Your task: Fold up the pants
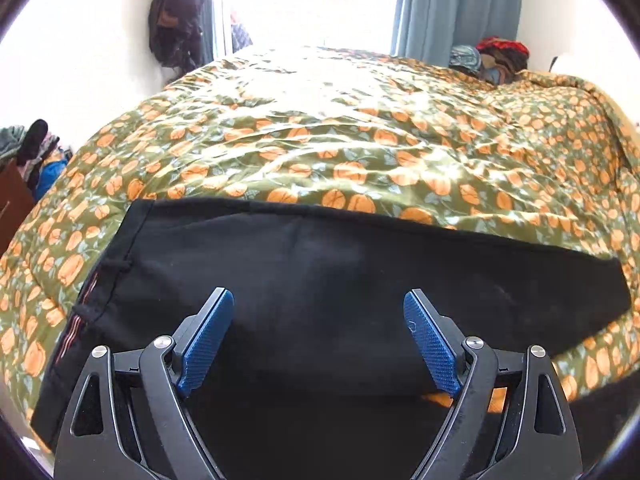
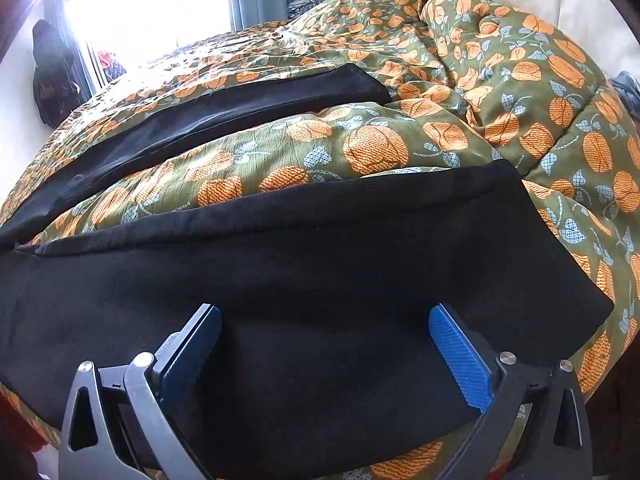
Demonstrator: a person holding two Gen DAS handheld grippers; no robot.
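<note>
Black pants (image 1: 320, 272) lie flat on a bed with an olive quilt printed with orange fruit (image 1: 320, 140). In the left wrist view the waistband with belt loops (image 1: 100, 280) is at the left. My left gripper (image 1: 319, 304) is open and empty, just above the upper part of the pants. In the right wrist view both legs spread apart: the near leg (image 2: 320, 264) lies under my right gripper (image 2: 325, 318), the far leg (image 2: 224, 116) runs behind it. My right gripper is open and empty above the near leg, close to its hem (image 2: 560, 248).
A bright window with blue curtains (image 1: 456, 4) is behind the bed. Dark clothes hang on the wall at the left (image 1: 176, 16). A pile of clothes (image 1: 492, 58) sits at the far right corner of the bed. More clothes are piled left of the bed (image 1: 28, 148).
</note>
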